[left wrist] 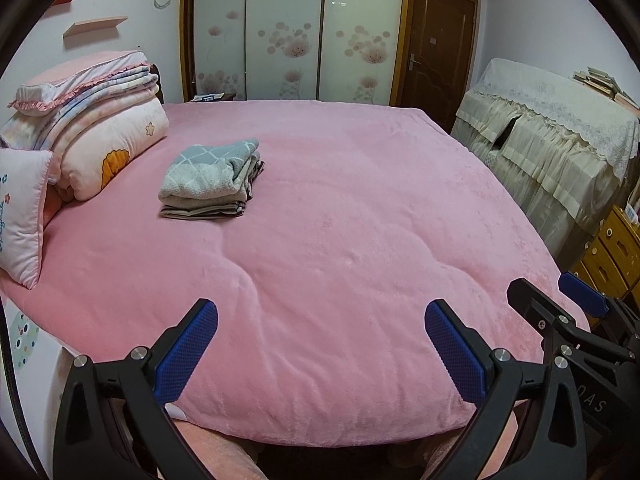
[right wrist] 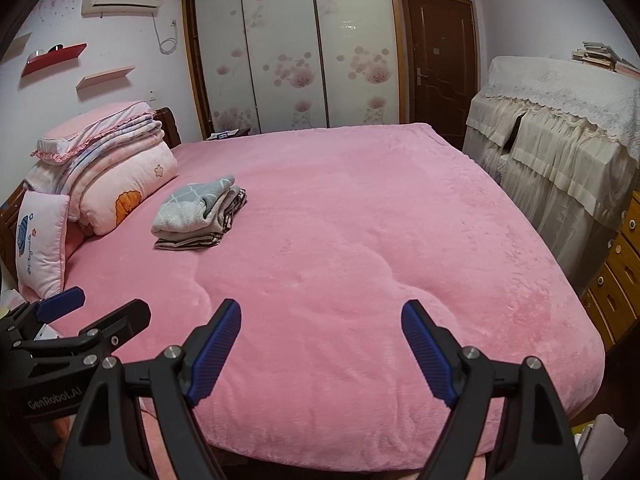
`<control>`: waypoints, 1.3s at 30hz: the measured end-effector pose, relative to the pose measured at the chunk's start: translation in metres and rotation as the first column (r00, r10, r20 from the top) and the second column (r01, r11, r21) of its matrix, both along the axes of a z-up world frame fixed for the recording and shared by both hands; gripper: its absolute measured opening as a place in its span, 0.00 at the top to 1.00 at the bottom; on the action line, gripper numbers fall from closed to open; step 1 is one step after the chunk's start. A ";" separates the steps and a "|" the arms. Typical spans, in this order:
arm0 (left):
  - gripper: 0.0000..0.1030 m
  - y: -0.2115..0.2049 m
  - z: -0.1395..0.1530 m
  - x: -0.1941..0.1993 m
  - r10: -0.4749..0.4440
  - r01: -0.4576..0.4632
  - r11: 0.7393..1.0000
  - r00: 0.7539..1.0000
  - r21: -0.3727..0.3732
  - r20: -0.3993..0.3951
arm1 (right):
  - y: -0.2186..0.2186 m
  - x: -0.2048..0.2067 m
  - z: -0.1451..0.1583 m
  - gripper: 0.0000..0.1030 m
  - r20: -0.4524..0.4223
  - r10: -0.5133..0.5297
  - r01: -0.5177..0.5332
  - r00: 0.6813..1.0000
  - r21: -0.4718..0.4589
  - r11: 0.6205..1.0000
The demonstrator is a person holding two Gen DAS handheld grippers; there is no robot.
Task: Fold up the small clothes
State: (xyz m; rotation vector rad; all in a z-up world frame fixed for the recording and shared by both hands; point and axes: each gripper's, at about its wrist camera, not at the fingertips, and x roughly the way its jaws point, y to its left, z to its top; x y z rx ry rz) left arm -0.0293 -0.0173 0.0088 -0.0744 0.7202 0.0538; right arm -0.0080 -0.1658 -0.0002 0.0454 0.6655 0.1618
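Note:
A small stack of folded clothes (left wrist: 210, 178), grey diamond-patterned piece on top and striped piece at the bottom, lies on the pink bedspread (left wrist: 340, 220) toward its far left; it also shows in the right wrist view (right wrist: 198, 214). My left gripper (left wrist: 320, 332) is open and empty over the near edge of the bed, well short of the stack. My right gripper (right wrist: 320, 332) is open and empty beside it, also at the near edge. The right gripper shows at the right of the left wrist view (left wrist: 560, 292), the left gripper at the left of the right wrist view (right wrist: 96, 308).
Folded quilts and pillows (left wrist: 92, 132) are piled at the bed's head on the left. A lace-covered cabinet (left wrist: 560, 140) and wooden drawers (left wrist: 612, 252) stand right of the bed. A sliding wardrobe (left wrist: 292, 32) and a door (left wrist: 440, 48) are behind.

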 end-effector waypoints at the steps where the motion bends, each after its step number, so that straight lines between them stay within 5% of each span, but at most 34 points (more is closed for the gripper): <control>1: 0.00 -0.001 -0.001 0.000 0.001 -0.001 1.000 1.000 -0.001 0.000 | 0.000 0.000 0.000 0.19 0.000 0.000 0.000 1.000 -0.001 1.000; 39: 0.00 0.010 -0.008 -0.004 0.040 -0.041 0.998 0.999 -0.056 -0.020 | 0.002 -0.001 -0.005 0.19 0.005 -0.021 0.021 1.000 -0.026 0.999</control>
